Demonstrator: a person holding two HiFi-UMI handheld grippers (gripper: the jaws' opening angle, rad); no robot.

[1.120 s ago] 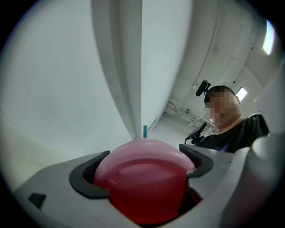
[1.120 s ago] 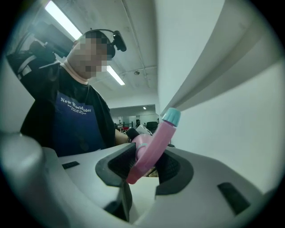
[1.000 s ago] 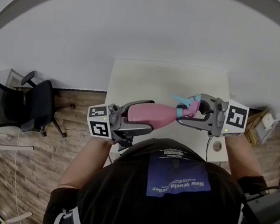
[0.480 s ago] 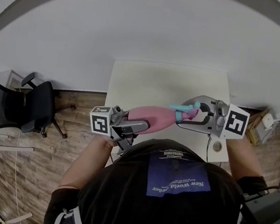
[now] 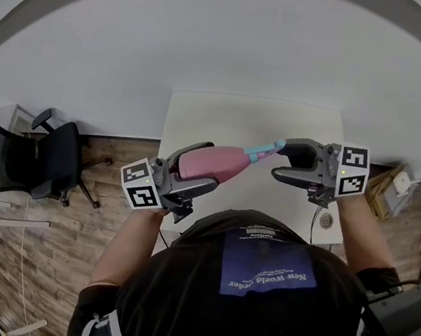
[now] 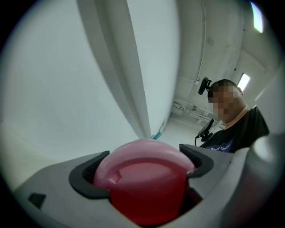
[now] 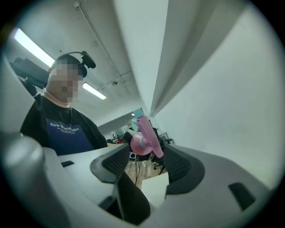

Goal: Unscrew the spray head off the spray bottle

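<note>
A white table (image 5: 225, 119) fills the middle of the head view. Above its near edge, in the centre of the frame, the pink spray bottle (image 5: 215, 162) lies nearly level in the air, its base toward the lower left and its neck toward the right.

The left gripper (image 5: 212, 165) has its jaws closed on the bottle's wide body. In the left gripper view the two dark pads press on either side of the rounded pink body (image 6: 142, 178), which fills the gap in the lower middle of the frame.

The right gripper (image 5: 280, 159), at the right of centre, has just been opening its jaws and they now stand wide apart. In the right gripper view (image 7: 147, 165) neither pad presses on anything.

The teal and pink spray head (image 5: 263, 151) sits on the bottle's neck, just in front of the right jaw tips (image 7: 144, 133).
</note>
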